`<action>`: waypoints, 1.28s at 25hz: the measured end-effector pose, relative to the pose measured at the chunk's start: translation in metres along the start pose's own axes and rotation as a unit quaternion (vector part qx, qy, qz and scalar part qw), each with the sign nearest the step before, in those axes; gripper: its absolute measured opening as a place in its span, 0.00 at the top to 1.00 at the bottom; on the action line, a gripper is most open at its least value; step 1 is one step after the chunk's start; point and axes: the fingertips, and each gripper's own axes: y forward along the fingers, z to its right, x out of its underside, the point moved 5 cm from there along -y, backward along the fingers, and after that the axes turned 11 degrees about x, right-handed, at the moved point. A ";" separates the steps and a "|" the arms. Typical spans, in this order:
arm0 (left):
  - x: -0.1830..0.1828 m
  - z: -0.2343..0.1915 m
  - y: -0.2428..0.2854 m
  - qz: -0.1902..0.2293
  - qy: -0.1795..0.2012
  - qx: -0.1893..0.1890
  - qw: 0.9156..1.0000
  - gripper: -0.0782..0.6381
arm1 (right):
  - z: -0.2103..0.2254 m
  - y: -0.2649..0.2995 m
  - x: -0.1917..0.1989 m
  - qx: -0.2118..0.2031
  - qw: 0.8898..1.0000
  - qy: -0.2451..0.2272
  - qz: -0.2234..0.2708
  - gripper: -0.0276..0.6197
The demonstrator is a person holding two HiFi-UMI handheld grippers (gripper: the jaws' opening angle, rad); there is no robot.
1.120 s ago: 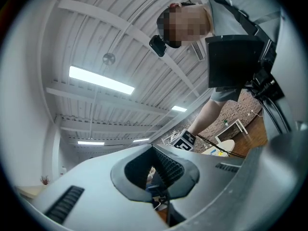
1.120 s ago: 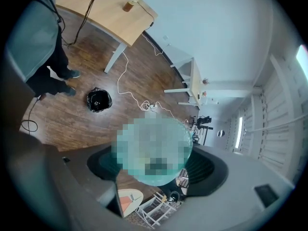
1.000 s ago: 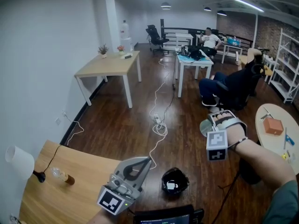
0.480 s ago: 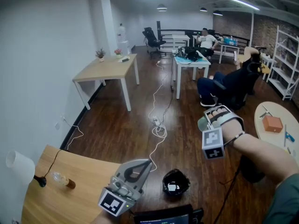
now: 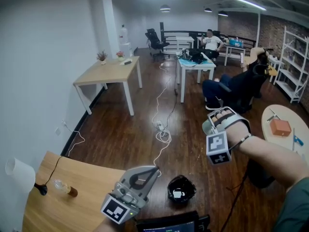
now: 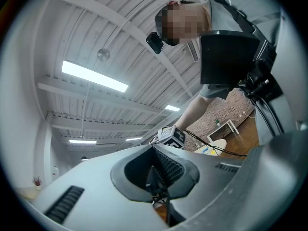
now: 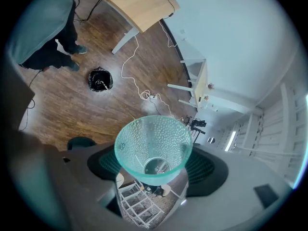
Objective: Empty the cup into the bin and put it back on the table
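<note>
While the right hand-held gripper point(image 5: 217, 127) held the see-through green cup point(image 7: 153, 146) up in the air, the cup was not over the bin point(image 5: 181, 190) yet. Its jaws stood wide, with the pads pressed on the low part of the cup. The mouth of the cup pointed away from the hand and a little down. I could not tell if anything was inside it. The black bin sat on the floor, well apart from the cup and closer to the person's feet. The best way to do this step, I think, was to bring the cup right over the bin first and go down close to it. Then the wrist could roll slowly until the mouth faced straight down, so nothing would land on the floor. The squeeze had to stay firm, because a smooth cup could slip out when tipped. The left hand-held gripper point(image 5: 153, 170) had its jaws together with nothing in them. It hung near the edge of the wooden tabletop point(image 5: 72, 202), and it was best kept there, out of the way. After the tip, the cup had to be turned the right way up before it went back on a tabletop. I could not tell if that meant the wooden one or the round tabletop point(image 5: 292, 114).
</note>
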 end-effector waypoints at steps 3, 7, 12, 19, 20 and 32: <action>0.003 0.001 0.000 -0.005 -0.003 0.006 1.000 0.90 | 0.000 0.000 0.000 0.003 1.000 -0.006 -0.001 0.36; 0.002 0.000 -0.003 -0.005 -0.005 0.005 1.000 0.90 | 0.001 -0.001 0.000 0.006 1.000 -0.017 -0.007 0.36; 0.002 0.000 -0.004 -0.004 -0.007 0.006 1.000 0.90 | 0.002 -0.001 -0.002 0.017 0.999 -0.029 -0.007 0.36; 0.001 0.001 -0.006 -0.005 -0.005 0.006 1.000 0.90 | 0.003 -0.003 -0.013 0.013 1.000 -0.008 0.007 0.36; 0.001 0.001 -0.007 -0.007 -0.005 0.005 1.000 0.90 | 0.003 -0.002 -0.014 0.013 1.000 0.000 0.010 0.36; 0.003 0.002 -0.015 -0.020 -0.018 -0.017 1.000 0.90 | -0.009 0.003 -0.015 -0.034 0.959 0.269 0.084 0.36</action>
